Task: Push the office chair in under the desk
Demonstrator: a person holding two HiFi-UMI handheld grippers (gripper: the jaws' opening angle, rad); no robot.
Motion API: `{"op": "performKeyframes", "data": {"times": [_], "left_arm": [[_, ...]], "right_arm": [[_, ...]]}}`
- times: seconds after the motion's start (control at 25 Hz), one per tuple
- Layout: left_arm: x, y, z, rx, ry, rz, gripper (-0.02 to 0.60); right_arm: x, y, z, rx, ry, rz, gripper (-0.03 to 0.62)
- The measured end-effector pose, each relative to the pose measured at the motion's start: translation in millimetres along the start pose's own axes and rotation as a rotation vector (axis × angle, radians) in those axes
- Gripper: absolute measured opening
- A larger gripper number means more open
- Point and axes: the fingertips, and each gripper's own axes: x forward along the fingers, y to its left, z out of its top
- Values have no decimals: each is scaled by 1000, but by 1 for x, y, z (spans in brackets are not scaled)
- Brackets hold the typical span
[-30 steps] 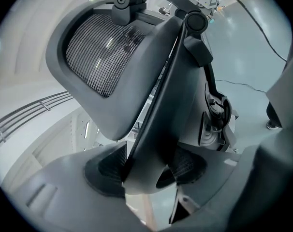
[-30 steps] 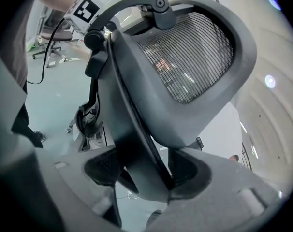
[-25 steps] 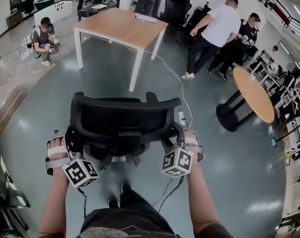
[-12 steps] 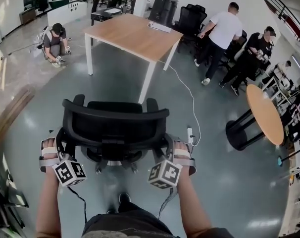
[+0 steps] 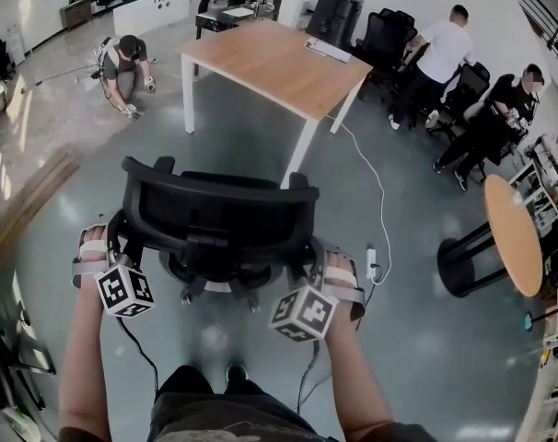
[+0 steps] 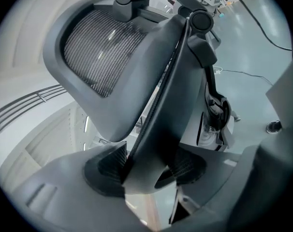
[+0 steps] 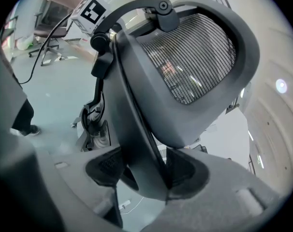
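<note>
A black mesh-backed office chair (image 5: 219, 219) stands on the grey floor with its back toward me, a short way in front of the wooden desk (image 5: 279, 63) with white legs. My left gripper (image 5: 121, 247) is shut on the left edge of the backrest frame (image 6: 161, 105), whose dark bar sits pinched between the pads. My right gripper (image 5: 316, 263) grips the right edge of the frame (image 7: 137, 110) in the same way; its jaws have just been closing a little on that bar. The chair's seat and base are mostly hidden behind the backrest.
A white cable and power strip (image 5: 371, 265) lie on the floor right of the chair. A round wooden table (image 5: 514, 233) stands at the right. One person crouches (image 5: 127, 63) left of the desk, others (image 5: 440, 58) stand beyond it, near black chairs (image 5: 385, 30).
The chair and both grippers have moved together across the floor toward the desk, and the gap to the desk's front leg has shrunk. Both grips stay on the backrest.
</note>
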Motion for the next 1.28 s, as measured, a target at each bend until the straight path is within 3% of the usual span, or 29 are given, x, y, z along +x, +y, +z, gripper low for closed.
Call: {"op": "performKeyframes", "data": {"times": [0.76, 1.28], "left_arm": [[126, 59, -7, 61, -168, -12, 270], [198, 93, -3, 85, -230, -16, 270]], "right_arm": [[101, -40, 43, 62, 128, -42, 239], [157, -71, 62, 82, 204, -107, 239]]}}
